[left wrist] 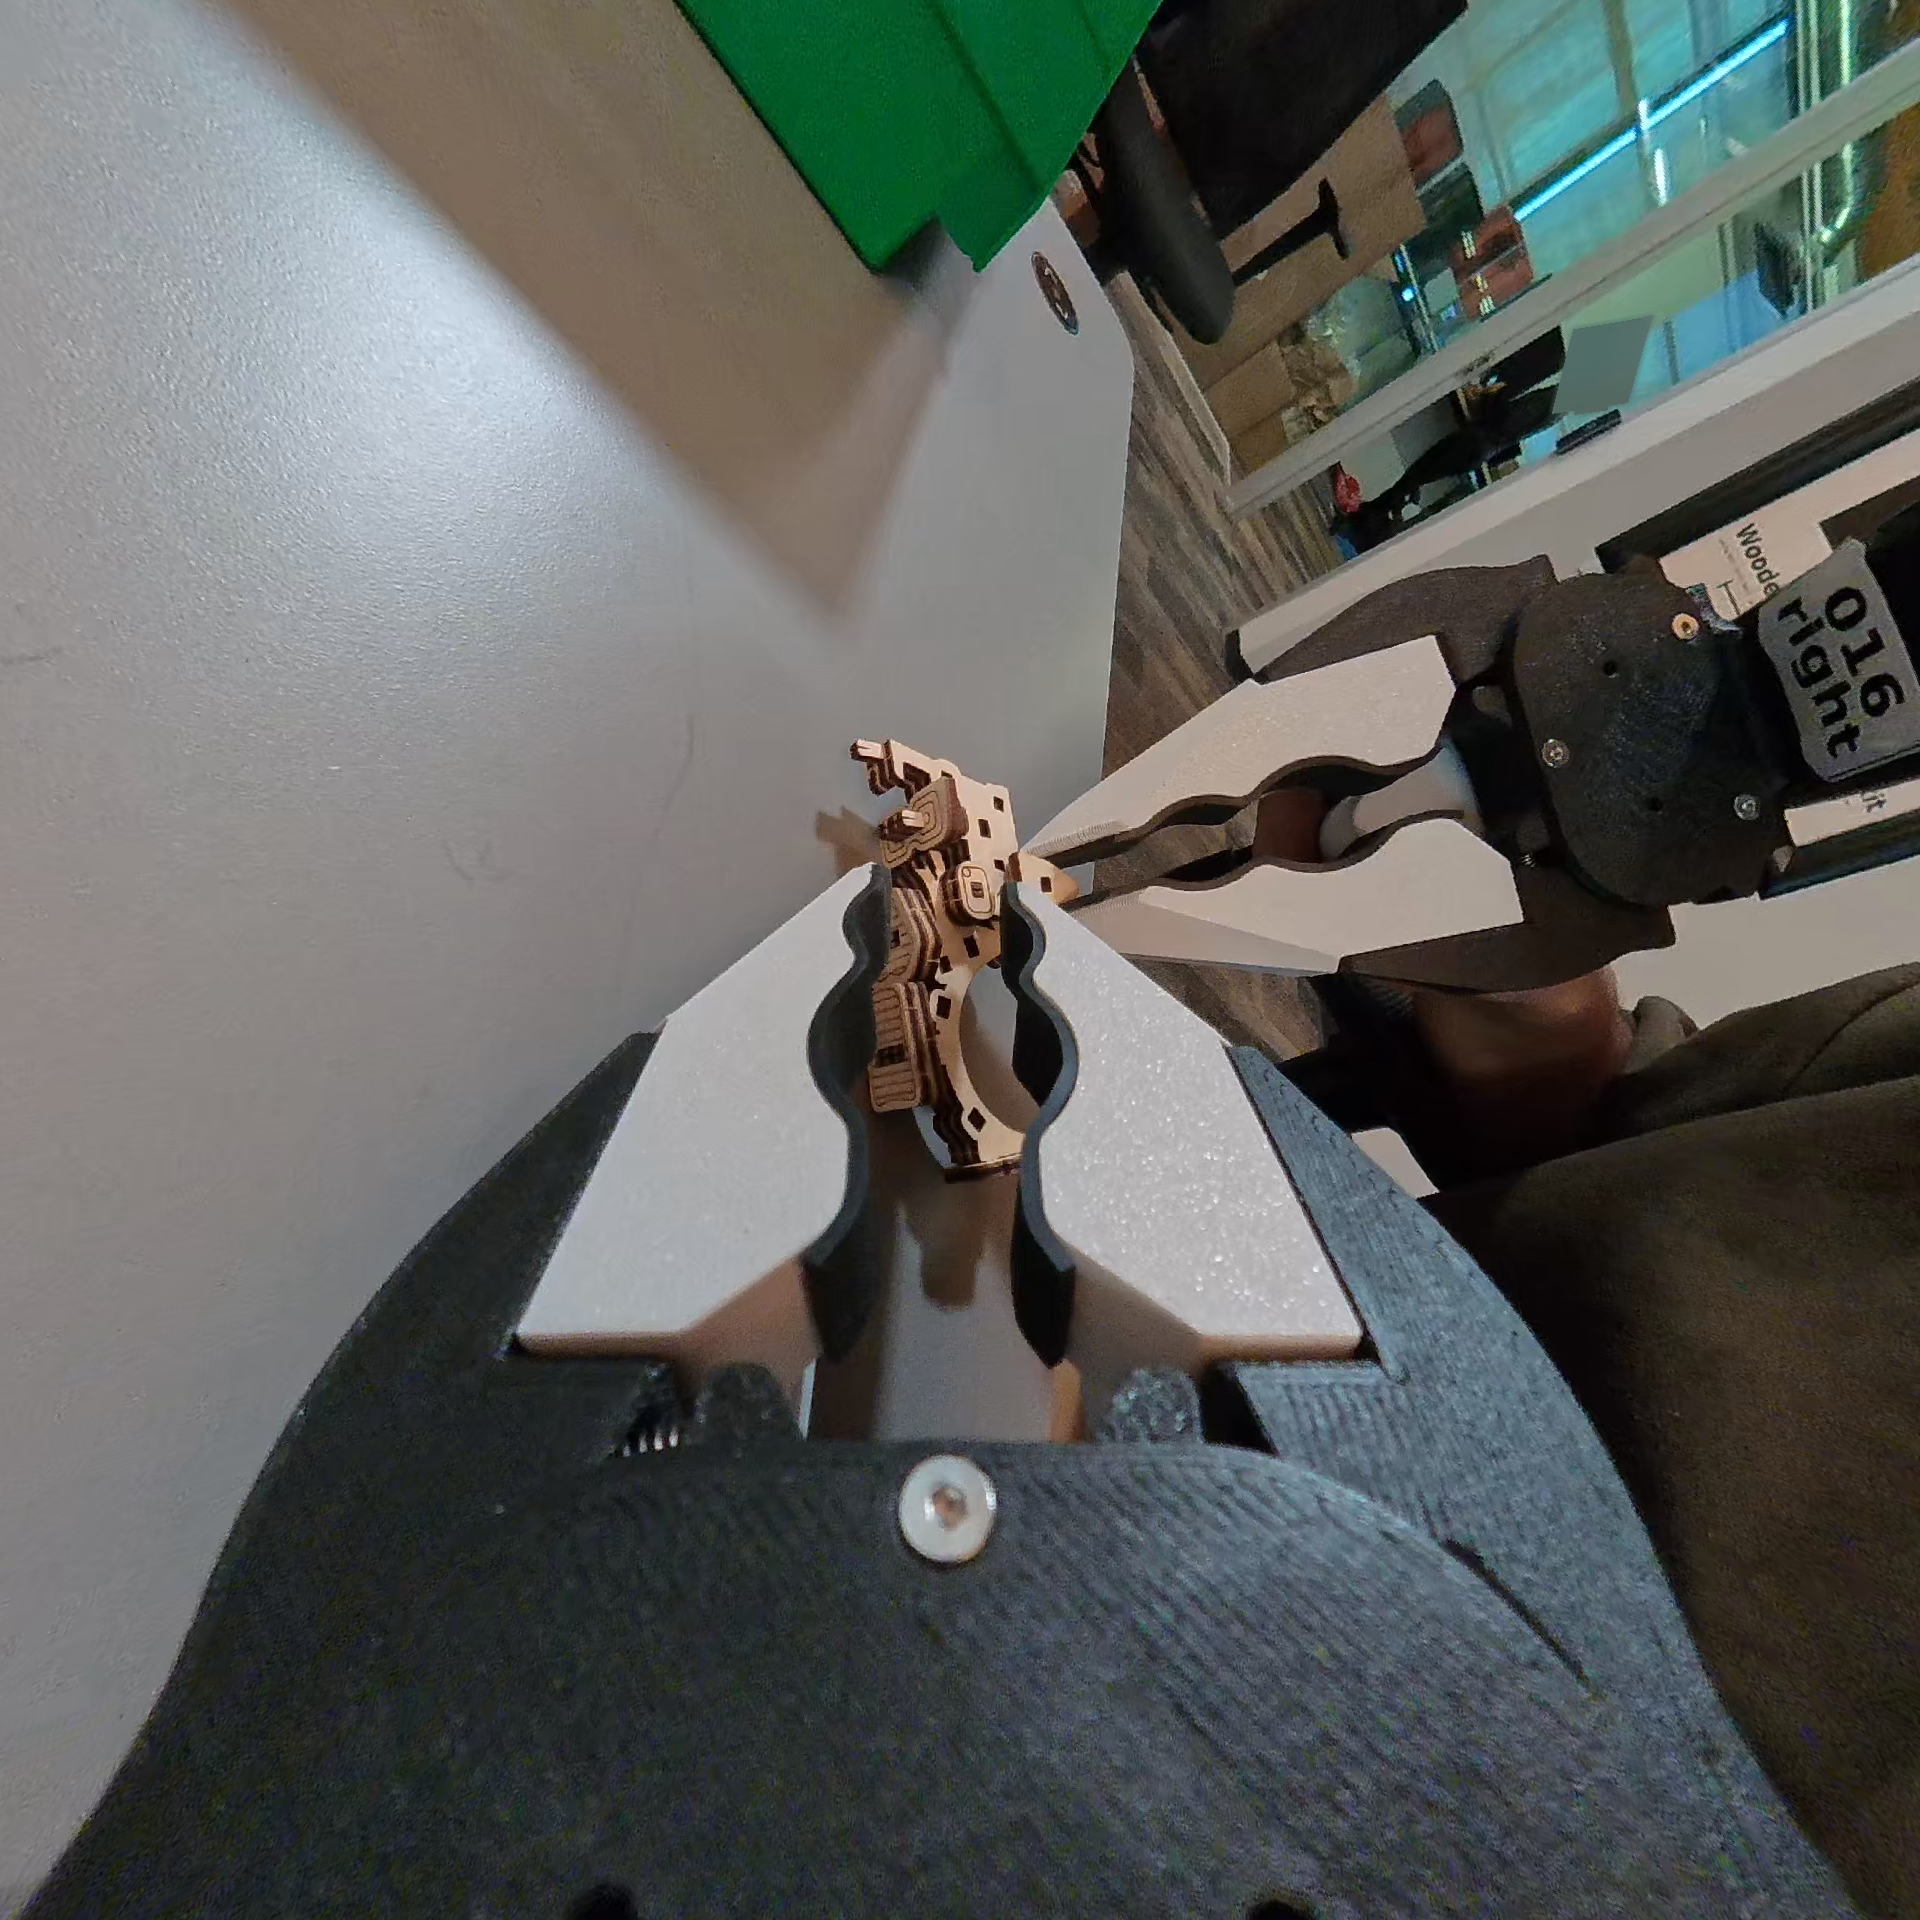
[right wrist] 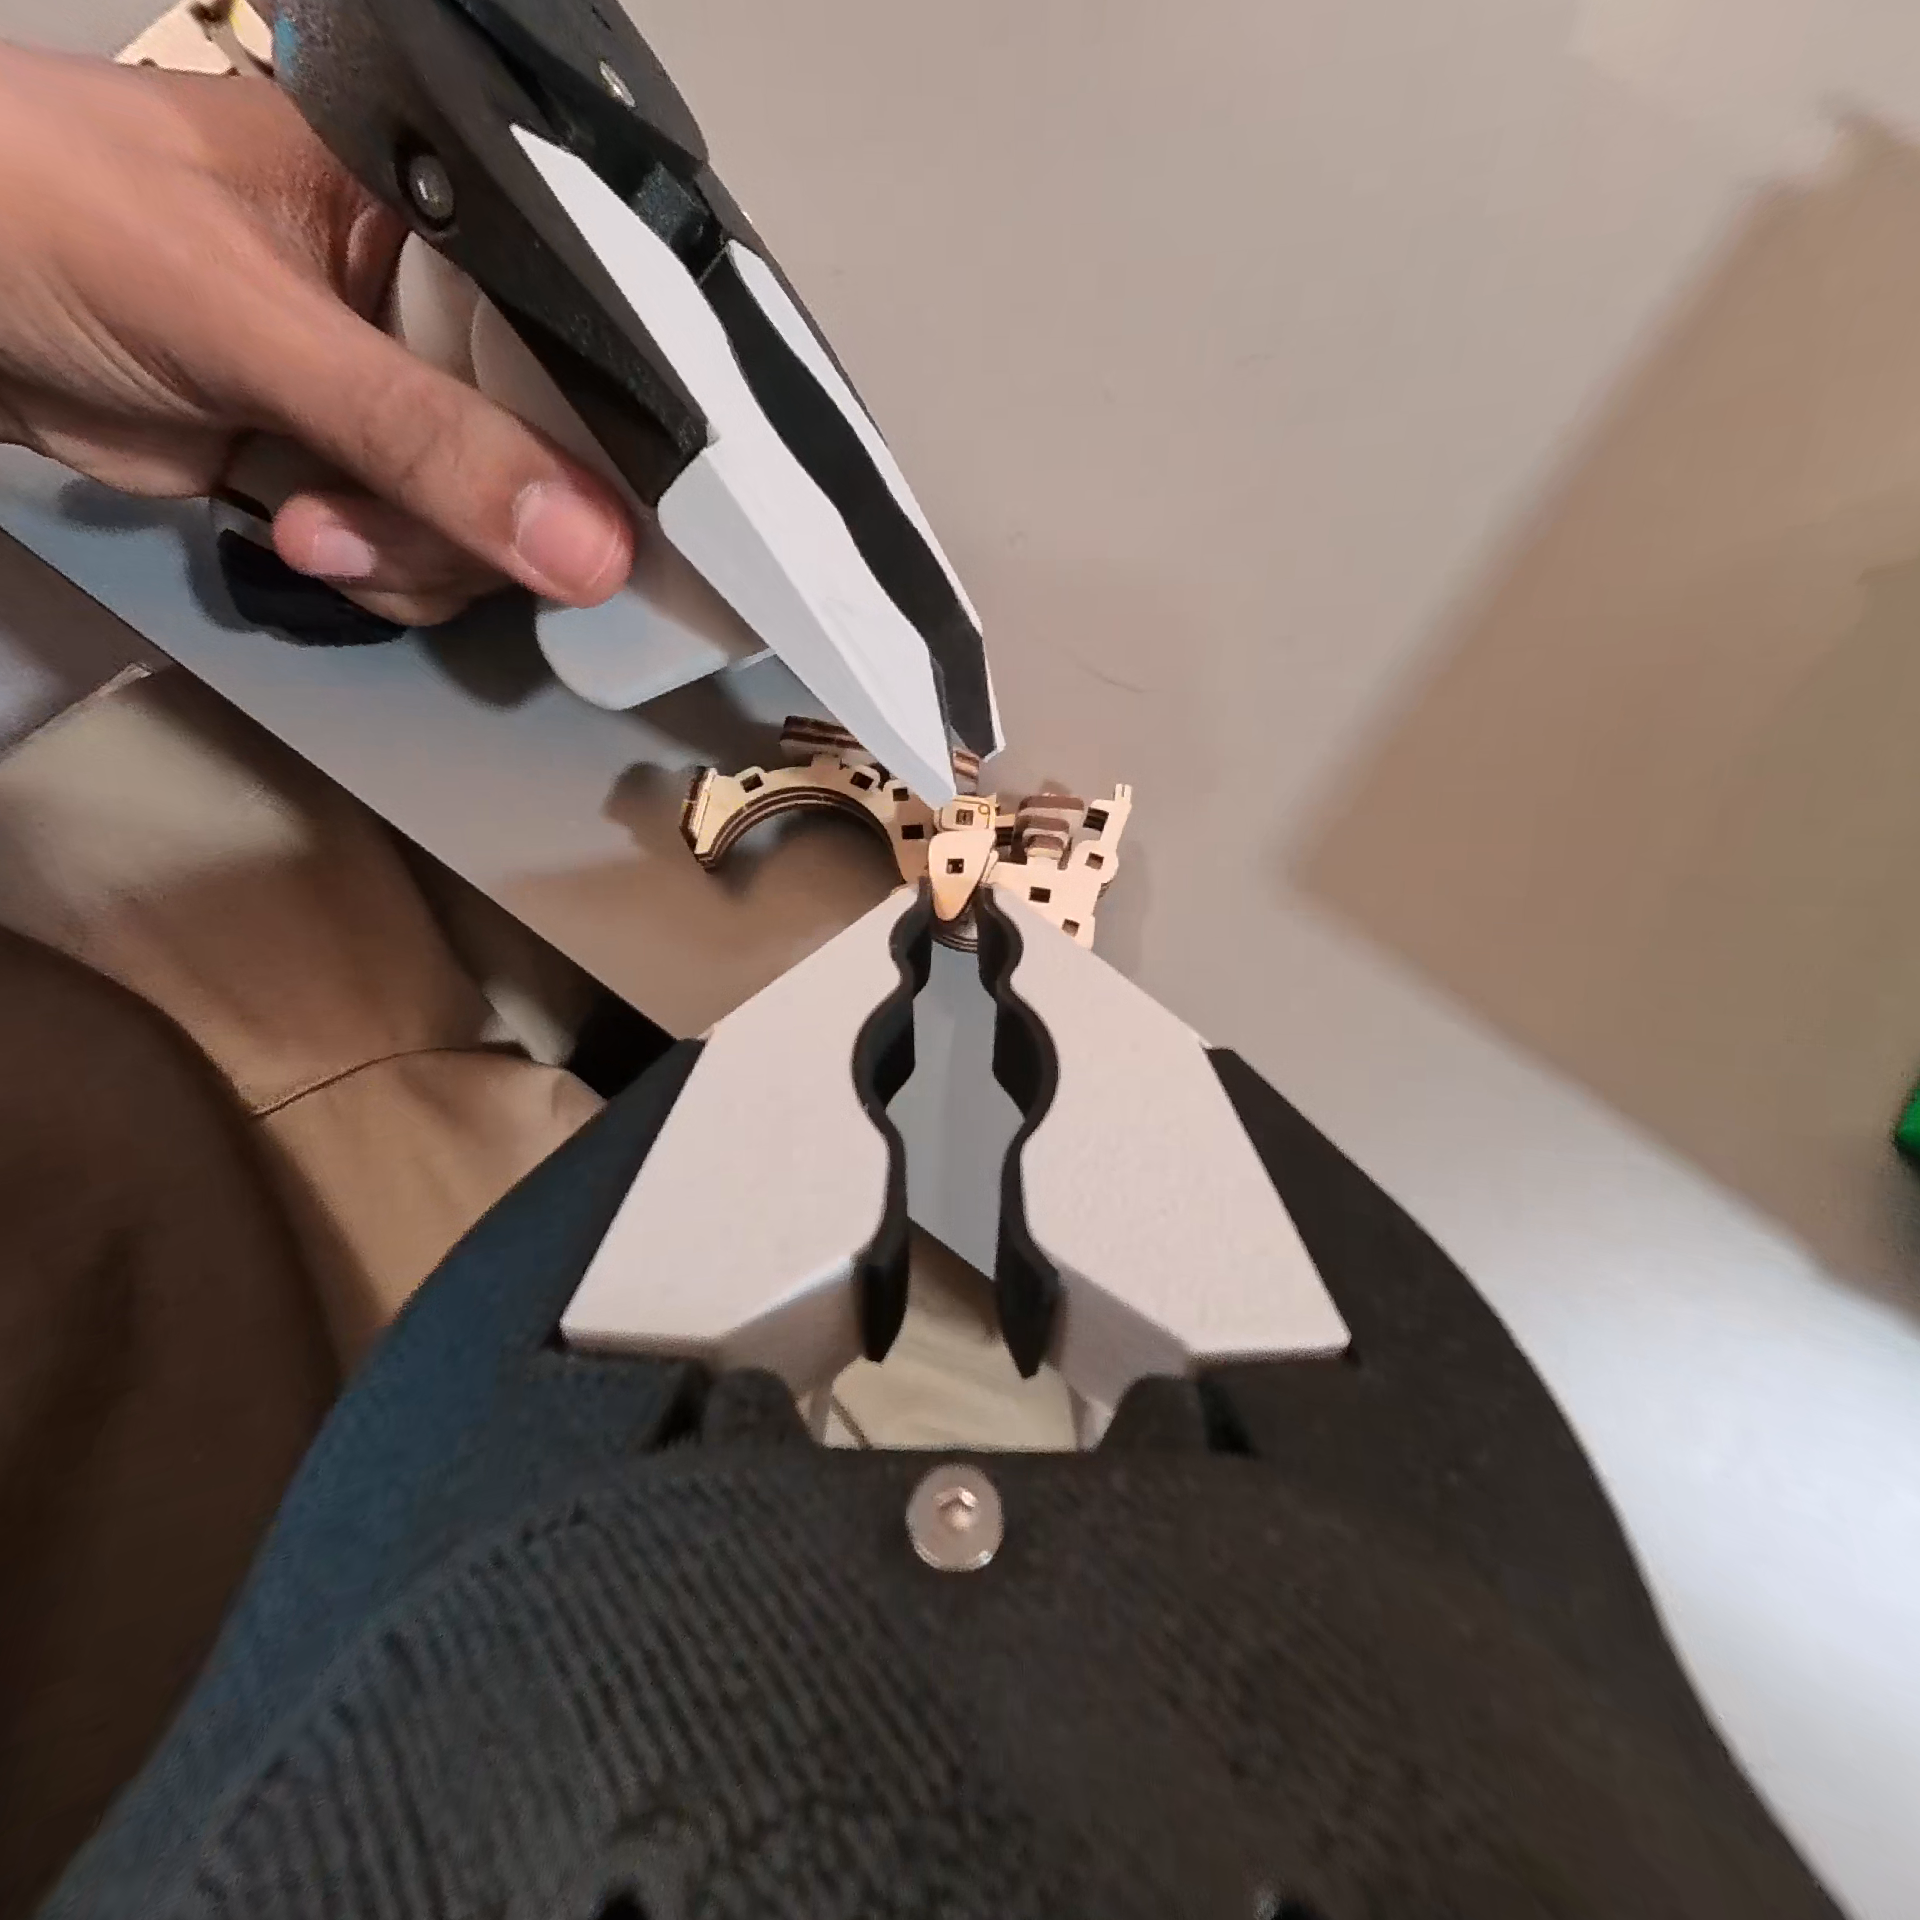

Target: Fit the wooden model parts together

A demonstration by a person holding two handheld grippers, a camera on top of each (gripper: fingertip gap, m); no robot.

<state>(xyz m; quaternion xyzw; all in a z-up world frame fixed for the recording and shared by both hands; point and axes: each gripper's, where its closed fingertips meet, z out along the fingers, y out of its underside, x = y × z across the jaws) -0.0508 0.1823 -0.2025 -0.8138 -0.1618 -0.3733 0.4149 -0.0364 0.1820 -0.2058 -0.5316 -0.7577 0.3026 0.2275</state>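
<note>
Left wrist view, left hand-held gripper [left wrist: 940, 883]: clamping the layered wooden model [left wrist: 930, 935] at its tips, above the white counter [left wrist: 312, 727].
Left wrist view, right hand-held gripper [left wrist: 1049, 868]: arriving from the right, pinching a small wooden piece [left wrist: 1044, 875] against the model.
Left wrist view, background: green bin [left wrist: 935, 135] lying at the counter's far edge.
Right wrist view, right hand-held gripper [right wrist: 956, 902]: gripping the small tan piece [right wrist: 958, 871] at the model's [right wrist: 1070, 862] middle.
Right wrist view, left hand-held gripper [right wrist: 966, 774]: descending from upper left, held by a hand [right wrist: 260, 364], closed on the model.
</note>
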